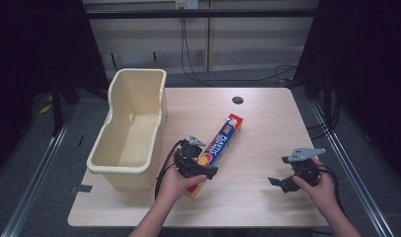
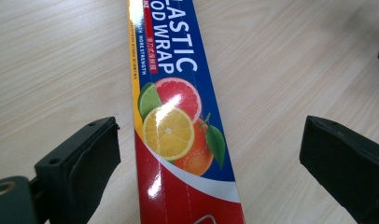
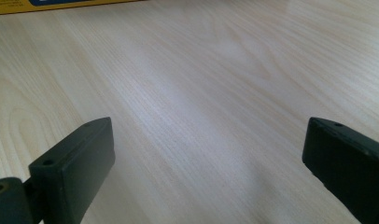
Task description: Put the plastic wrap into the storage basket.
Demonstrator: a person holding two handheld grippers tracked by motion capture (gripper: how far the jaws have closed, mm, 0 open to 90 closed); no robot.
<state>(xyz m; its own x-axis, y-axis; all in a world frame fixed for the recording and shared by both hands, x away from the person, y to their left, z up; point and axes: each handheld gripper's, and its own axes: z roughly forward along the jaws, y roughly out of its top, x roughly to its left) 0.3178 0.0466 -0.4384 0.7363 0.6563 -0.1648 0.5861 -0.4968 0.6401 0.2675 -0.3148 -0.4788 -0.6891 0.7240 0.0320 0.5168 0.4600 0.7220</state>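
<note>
Now the left gripper [image 2: 211,154] straddles the wrap box [image 2: 178,130], jaws wide and empty, at the table's [image 1: 258,118] 6 o'clock edge; closing likely comes next.

My right gripper [image 1: 281,181]: bare table [image 1: 267,123] toward right edge | left edge: cream tub [image 1: 132,128] blocks | centre: wrap box [image 1: 219,143] lies diagonally

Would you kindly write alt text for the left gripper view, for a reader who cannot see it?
A long plastic wrap box, blue and red with citrus fruit printed on it, lies on a pale wooden table between the two open black jaws of the left gripper. The jaws stand apart on either side of the box, not touching it.
</note>
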